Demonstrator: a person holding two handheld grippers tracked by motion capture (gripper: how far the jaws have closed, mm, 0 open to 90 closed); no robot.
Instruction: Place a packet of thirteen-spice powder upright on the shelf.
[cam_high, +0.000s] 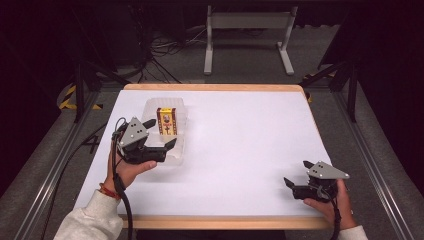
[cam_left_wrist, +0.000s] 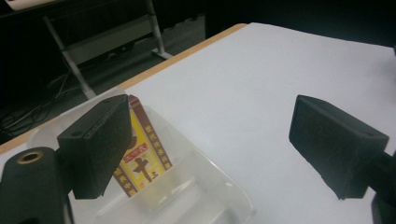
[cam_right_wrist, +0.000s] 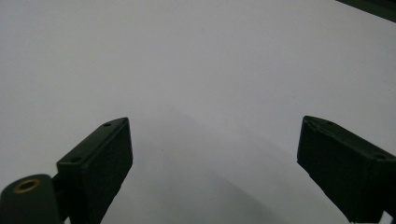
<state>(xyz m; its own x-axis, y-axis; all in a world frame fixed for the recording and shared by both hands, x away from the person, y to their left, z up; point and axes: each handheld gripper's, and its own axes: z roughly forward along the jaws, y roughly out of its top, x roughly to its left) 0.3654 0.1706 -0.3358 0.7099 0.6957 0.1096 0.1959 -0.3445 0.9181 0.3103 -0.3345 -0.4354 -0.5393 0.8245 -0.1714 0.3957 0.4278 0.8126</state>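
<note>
While my left gripper (cam_high: 162, 133) hangs released near the table's (cam_high: 240, 150) far-left corner, its jaw could tip the clear tray (cam_high: 177, 155) holding 1 yellow box (cam_high: 167, 121)

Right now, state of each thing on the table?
left gripper: fingers open, holding nothing, beside the tray
right gripper: fingers open, holding nothing, over bare table
clear plastic tray: upright, on the table, uncovered
yellow and red box: lying in the tray
</note>
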